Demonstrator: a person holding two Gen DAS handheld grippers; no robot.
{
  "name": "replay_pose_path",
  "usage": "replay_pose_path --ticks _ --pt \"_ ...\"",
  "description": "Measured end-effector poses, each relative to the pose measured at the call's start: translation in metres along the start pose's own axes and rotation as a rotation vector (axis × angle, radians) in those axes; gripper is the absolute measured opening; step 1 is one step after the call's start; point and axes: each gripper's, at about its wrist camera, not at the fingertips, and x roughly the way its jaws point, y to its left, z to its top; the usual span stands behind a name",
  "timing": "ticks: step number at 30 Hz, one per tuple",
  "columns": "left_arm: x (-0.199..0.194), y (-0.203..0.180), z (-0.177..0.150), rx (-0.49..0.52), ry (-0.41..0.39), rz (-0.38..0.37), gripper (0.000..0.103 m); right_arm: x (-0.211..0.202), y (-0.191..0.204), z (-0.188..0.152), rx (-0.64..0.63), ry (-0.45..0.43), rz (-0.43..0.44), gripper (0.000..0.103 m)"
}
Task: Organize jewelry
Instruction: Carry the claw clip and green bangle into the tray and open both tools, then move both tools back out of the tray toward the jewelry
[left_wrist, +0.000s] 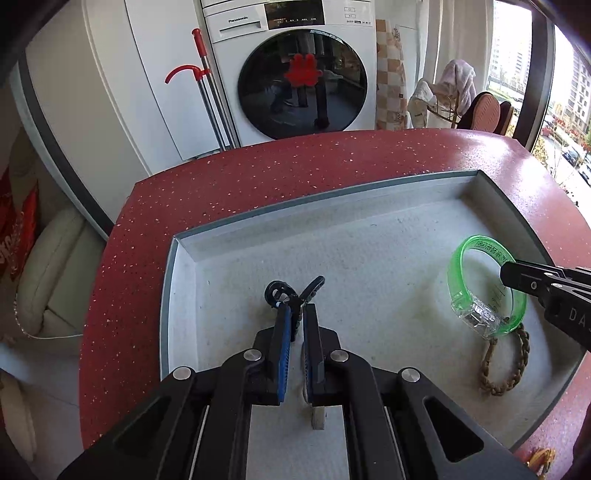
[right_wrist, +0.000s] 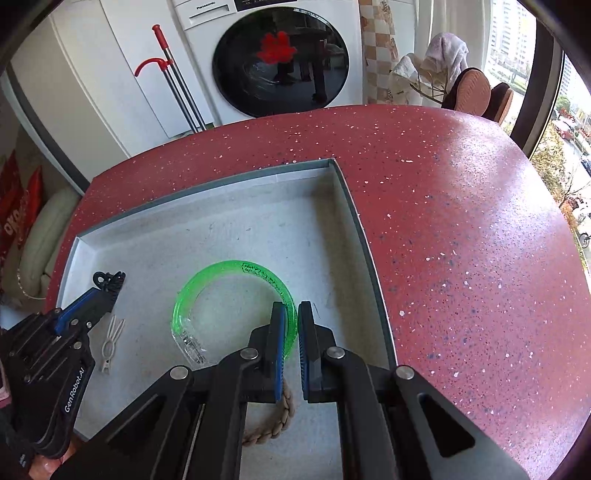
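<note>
green bangle (right_wrist: 236, 291) pinched by right gripper (right_wrist: 291, 314) over tray (right_wrist: 343, 192).

Each camera sits behind its own fingers, close above the grey tray (left_wrist: 173, 280), angled down and forward across the red desk (left_wrist: 258, 173) toward the washing machine (left_wrist: 295, 74). Both views share the tray, the green bangle (right_wrist: 236, 291) and each other's gripper at the frame edge.

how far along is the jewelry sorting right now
Already in the tray: a braided bracelet and a white clip. In hand: the left claw is shut on a black clip, and the right claw pinches the green bangle, over the tray. Left: releasing both.
</note>
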Motion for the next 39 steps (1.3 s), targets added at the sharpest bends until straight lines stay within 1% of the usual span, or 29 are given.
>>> replay_pose_path --ticks 2,5,6,7,9,14,16,19,25,31,32,33,34,36,37,38,39 --pt "0.001 -0.003 0.0 0.016 -0.004 0.013 0.024 0.0 0.001 0.0 -0.007 0.0 -0.012 0.009" --pt "-0.001 -0.007 -0.001 0.031 -0.002 0.024 0.024 0.0 0.001 -0.001 -0.005 0.012 -0.003 0.013" --pt "-0.001 -0.007 -0.001 0.029 -0.002 0.02 0.024 -0.002 0.0 -0.002 -0.001 0.011 0.0 0.019" --pt "-0.002 -0.007 -0.002 0.027 -0.004 0.017 0.024 -0.003 0.0 -0.002 0.003 0.006 0.008 0.032" --pt "-0.005 -0.006 -0.003 0.017 -0.013 0.015 0.024 -0.01 -0.001 -0.003 0.013 -0.008 0.037 0.049" --pt "-0.015 -0.003 -0.002 0.013 -0.031 0.0 0.024 -0.04 0.004 -0.007 0.004 -0.071 0.095 0.05" --pt "-0.019 -0.003 0.0 0.013 -0.036 -0.013 0.024 -0.052 0.005 -0.013 0.002 -0.089 0.11 0.054" --pt "-0.026 -0.001 0.001 0.002 -0.047 -0.026 0.024 -0.069 0.002 -0.023 0.012 -0.108 0.132 0.057" --pt "-0.036 0.003 0.001 -0.035 -0.051 -0.075 0.025 -0.094 -0.007 -0.041 0.026 -0.126 0.158 0.058" --pt "-0.046 0.0 -0.001 -0.049 -0.06 -0.098 0.025 -0.107 -0.01 -0.058 0.035 -0.126 0.161 0.059" --pt "-0.048 0.0 -0.002 -0.053 -0.059 -0.101 0.03 -0.108 -0.011 -0.06 0.038 -0.127 0.162 0.059" --pt "-0.05 -0.001 -0.002 -0.057 -0.059 -0.101 0.047 -0.109 -0.012 -0.063 0.041 -0.126 0.165 0.059" --pt "-0.051 0.001 -0.002 -0.063 -0.06 -0.107 0.103 -0.11 -0.012 -0.065 0.044 -0.126 0.167 0.06" --pt "-0.058 0.001 -0.006 -0.073 -0.096 -0.08 0.103 -0.111 -0.013 -0.069 0.045 -0.124 0.168 0.06" --pt "-0.059 0.001 -0.007 -0.065 -0.097 -0.077 0.103 -0.111 -0.013 -0.071 0.046 -0.121 0.168 0.064" --pt "-0.06 0.001 -0.007 -0.061 -0.096 -0.078 0.103 -0.112 -0.014 -0.074 0.048 -0.118 0.169 0.068" --pt "-0.061 0.001 -0.007 -0.06 -0.097 -0.076 0.103 -0.114 -0.014 -0.076 0.05 -0.121 0.173 0.078"
